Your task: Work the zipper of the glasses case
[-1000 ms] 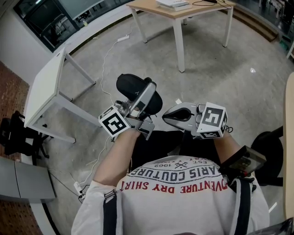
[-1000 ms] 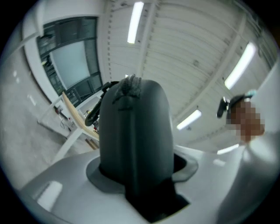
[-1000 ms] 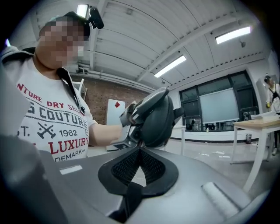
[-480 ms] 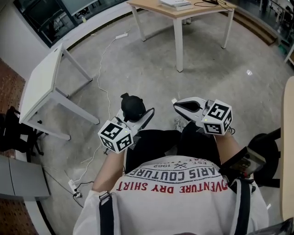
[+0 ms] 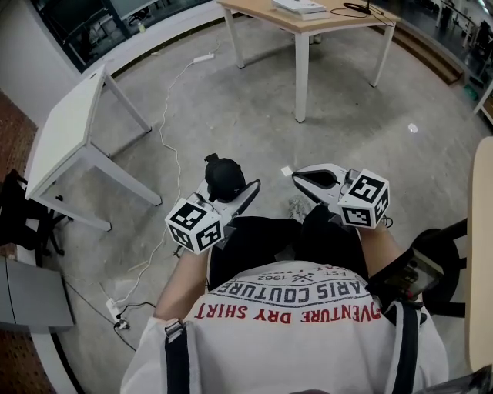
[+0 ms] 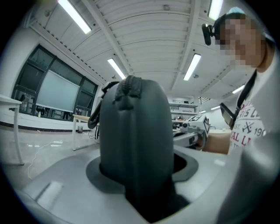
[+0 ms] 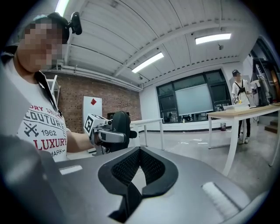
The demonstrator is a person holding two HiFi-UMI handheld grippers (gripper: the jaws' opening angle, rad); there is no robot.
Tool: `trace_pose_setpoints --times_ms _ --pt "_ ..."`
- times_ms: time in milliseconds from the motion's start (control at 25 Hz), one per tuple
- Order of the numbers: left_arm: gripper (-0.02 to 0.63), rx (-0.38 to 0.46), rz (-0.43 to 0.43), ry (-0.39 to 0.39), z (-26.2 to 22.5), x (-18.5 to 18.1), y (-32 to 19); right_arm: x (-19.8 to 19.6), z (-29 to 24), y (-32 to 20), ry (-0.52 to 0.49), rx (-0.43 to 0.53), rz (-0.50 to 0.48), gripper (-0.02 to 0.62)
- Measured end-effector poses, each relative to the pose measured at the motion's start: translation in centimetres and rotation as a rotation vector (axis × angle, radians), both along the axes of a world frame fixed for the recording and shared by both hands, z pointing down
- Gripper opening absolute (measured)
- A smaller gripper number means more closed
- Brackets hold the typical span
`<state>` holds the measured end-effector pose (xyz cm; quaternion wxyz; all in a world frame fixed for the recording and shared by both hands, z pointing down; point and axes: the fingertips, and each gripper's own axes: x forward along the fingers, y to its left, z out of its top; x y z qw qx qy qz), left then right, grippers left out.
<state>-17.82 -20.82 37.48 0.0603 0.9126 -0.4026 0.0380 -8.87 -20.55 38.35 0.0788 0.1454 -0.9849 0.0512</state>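
Note:
My left gripper (image 5: 233, 190) is shut on the black zippered glasses case (image 5: 224, 177), which stands on end between its jaws above the person's lap. The left gripper view is filled by the case (image 6: 135, 144), its zipper seam running up over the top. My right gripper (image 5: 302, 175) is level with it, a short way to the right, apart from the case, with its jaws together and nothing between them. From the right gripper view, the ribbed pads (image 7: 127, 168) meet, and beyond them show the left gripper (image 7: 109, 136) and the case (image 7: 119, 127).
A white table (image 5: 65, 146) stands at the left and a wooden table (image 5: 308, 23) at the top. A white cable (image 5: 173, 100) runs over the concrete floor. A black chair (image 5: 451, 258) is at the right. Another person (image 7: 239, 94) stands far off.
Since a second ago both grippers dropped toward the lap and drew apart. The case turned from broadside to end-on in the left gripper. Almost nothing moved in the last half second.

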Motion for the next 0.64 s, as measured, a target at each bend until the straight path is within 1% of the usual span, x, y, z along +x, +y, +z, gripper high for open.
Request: trace_pose_setpoints --times_ms 640 --pt "0.25 -0.013 0.017 0.025 0.4 -1.1 0.4 -1.7 -0.6 0.7 0.02 0.005 -0.001 0.0"
